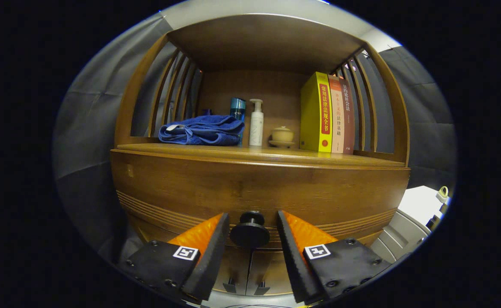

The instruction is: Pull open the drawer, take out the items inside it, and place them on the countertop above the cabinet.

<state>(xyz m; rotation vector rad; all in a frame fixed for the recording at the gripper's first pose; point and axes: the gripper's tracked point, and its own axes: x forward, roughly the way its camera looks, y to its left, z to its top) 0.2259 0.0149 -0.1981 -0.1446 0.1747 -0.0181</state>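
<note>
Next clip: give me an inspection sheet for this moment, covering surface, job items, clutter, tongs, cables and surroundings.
Surface: wooden countertop above the drawer, front strip bare.
Job's things: drawer shut; round black knob between the fingers; contents hidden.
Clutter: folded blue towel, teal bottle, white pump bottle, small lidded pot, three upright books, all at the back of the countertop.
Tongs: open, fingers flanking the knob, not pressing it.
Cables: nothing seen.
Surroundings: slatted cabinet sides, grey cloth wall.
</note>
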